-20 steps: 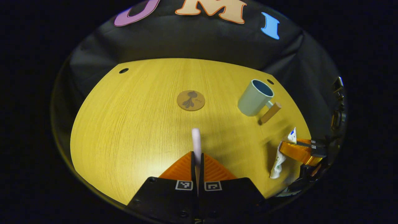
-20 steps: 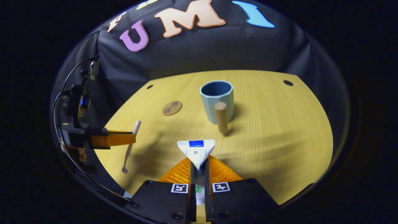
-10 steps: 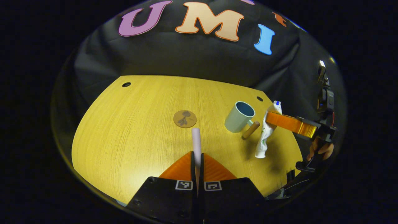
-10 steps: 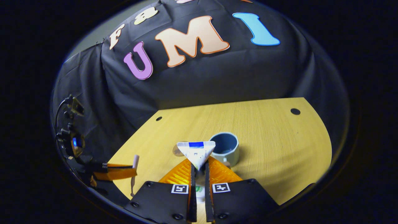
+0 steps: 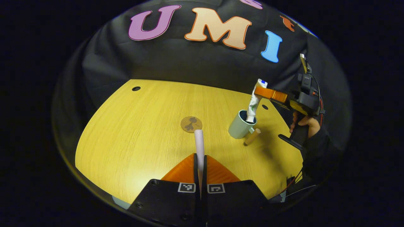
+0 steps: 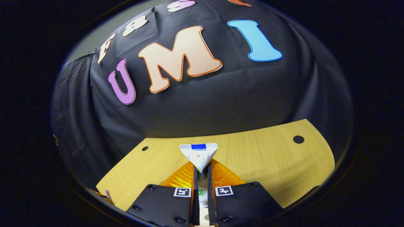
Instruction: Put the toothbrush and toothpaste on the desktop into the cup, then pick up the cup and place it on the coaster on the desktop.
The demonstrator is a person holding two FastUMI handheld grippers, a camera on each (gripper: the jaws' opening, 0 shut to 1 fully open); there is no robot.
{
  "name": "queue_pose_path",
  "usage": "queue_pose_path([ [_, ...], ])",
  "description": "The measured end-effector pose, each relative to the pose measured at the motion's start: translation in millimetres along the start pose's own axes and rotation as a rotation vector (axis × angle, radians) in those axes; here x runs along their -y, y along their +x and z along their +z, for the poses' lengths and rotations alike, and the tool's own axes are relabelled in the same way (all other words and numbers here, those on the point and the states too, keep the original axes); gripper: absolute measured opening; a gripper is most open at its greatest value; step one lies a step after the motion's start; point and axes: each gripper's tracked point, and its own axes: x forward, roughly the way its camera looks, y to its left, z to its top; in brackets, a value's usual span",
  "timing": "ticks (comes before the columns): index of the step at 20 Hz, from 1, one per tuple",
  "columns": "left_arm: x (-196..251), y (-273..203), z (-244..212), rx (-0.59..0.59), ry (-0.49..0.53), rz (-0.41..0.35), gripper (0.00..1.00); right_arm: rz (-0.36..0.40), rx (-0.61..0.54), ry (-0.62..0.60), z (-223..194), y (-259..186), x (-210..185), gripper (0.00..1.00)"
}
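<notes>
At the bottom centre of the left gripper view, the left gripper (image 5: pixel 200 164) is closed on the toothbrush (image 5: pixel 199 143), both fingers pressing its pale handle, which sticks straight up the frame from between them toward the middle. Just past the handle's tip lies the round coaster (image 5: pixel 191 124), flat on the yellow wooden desktop (image 5: pixel 132 132) and bare.

Right of centre in the same view stands the pale cup (image 5: pixel 239 127), upright, its wooden handle (image 5: pixel 252 136) jutting out to the lower right. Above it, in the upper right of the frame, the right gripper (image 5: pixel 259 91) is clamped on the toothpaste (image 5: pixel 253 102) near the tube's flat crimped end; the tube hangs nearly upright with its lower end inside the cup's mouth (whether it touches the bottom cannot be told). A hand (image 5: pixel 305 123) holds that gripper's grip at the right edge of the frame.

In the right gripper view, the right gripper (image 6: pixel 202 171) sits at the bottom centre with both fingers pressed on the toothpaste (image 6: pixel 199 154), whose flat end fans out above the fingertips. Beyond it lies the far part of the desktop (image 6: pixel 268 157), with a dark round hole (image 6: pixel 298 139) at the right.
</notes>
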Motion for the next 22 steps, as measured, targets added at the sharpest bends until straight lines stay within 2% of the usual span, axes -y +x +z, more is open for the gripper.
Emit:
queue_pose_path([
  [2, 0.9, -4.4, 2.4, 0.013, 0.005, 0.013, 0.0, 0.002, -0.014, 0.004, -6.4, 7.7, 0.9, 0.13],
  [5, 2.6, -4.0, 7.3, 0.016, 0.007, 0.02, 0.0, -0.035, -0.034, -0.062, -21.9, 12.2, 8.1, 0.14],
  [8, 4.6, 1.6, 20.0, 0.04, 0.007, 0.011, 0.0, -0.044, -0.083, -0.038, -41.6, 13.5, 14.4, 0.13],
  [11, 11.5, 13.8, 36.0, 0.059, 0.017, -0.014, 0.0, -0.034, -0.136, -0.007, -59.7, -6.0, 13.2, 0.37],
  [12, 14.7, 18.3, 44.7, 0.072, 0.022, -0.025, 0.0, -0.024, -0.136, 0.008, -60.1, -14.9, 12.5, 0.34],
  [13, 19.5, 24.9, 52.4, 0.075, 0.028, -0.038, 0.0, -0.018, -0.128, 0.027, -57.0, -24.9, 14.1, 0.53],
  [14, 23.7, 31.1, 61.7, 0.091, 0.036, -0.053, 0.0, -0.024, -0.114, 0.039, -52.0, -36.0, 18.1, 0.67],
  [15, 28.0, 39.2, 69.9, 0.099, 0.041, -0.066, 0.0, -0.024, -0.1, 0.052, -48.4, -48.8, 20.7, 0.97],
  [18, 52.3, 60.6, 99.3, 0.148, 0.06, -0.132, 0.0, -0.053, -0.062, 0.076, -38.4, -88.6, 40.2, 0.97],
  [22, 94.7, 95.7, 135.0, 0.216, 0.087, -0.22, 0.0, -0.144, -0.052, 0.141, -45.6, -143.0, 83.7, 0.97],
])
